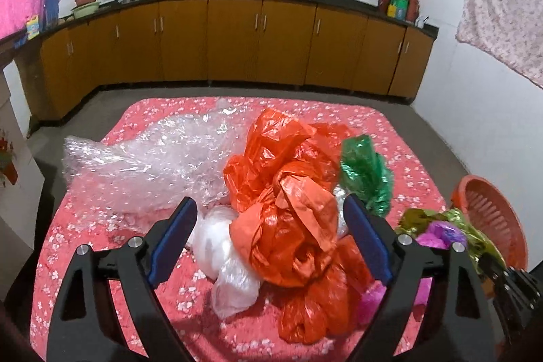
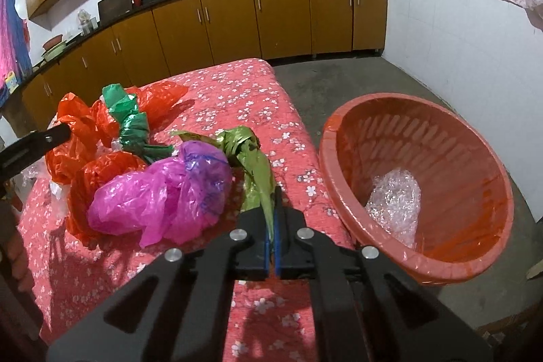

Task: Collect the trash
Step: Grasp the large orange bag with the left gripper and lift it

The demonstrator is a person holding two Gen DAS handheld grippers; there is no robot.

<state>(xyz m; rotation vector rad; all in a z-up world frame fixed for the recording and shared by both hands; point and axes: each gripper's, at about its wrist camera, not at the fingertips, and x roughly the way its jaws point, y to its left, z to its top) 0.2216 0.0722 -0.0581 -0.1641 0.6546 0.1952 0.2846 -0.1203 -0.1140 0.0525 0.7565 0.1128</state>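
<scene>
I am holding my left claw (image 1: 269,219) spread wide above the heap of trash on the worktop covered in a red, white-flowered cloth (image 1: 163,111), its blue-padded fingers (image 1: 173,236) standing either side of a crumpled orange plastic bag (image 1: 288,226) without pinching it. A white plastic bag (image 1: 224,260) is lying against the orange one on its left, and a big sheet of clear bubble wrap (image 1: 142,165) is spreading toward the worktop's far left corner. A twisted green plastic bag (image 1: 364,172) is sitting just beyond the orange bag, toward the right edge.

My right claw (image 2: 271,226) is clenching the tail of an olive-green foil wrapper (image 2: 253,165), which is trailing forward near the worktop's right edge. A magenta plastic bag (image 2: 163,195) is bunching up against that wrapper on its left, touching it. Beside the right edge, off the worktop, a round orange-red slotted plastic basket (image 2: 441,263) is tilting toward me on the grey floor (image 2: 339,77), and a wad of clear bubble wrap (image 2: 393,202) is lying inside it.
</scene>
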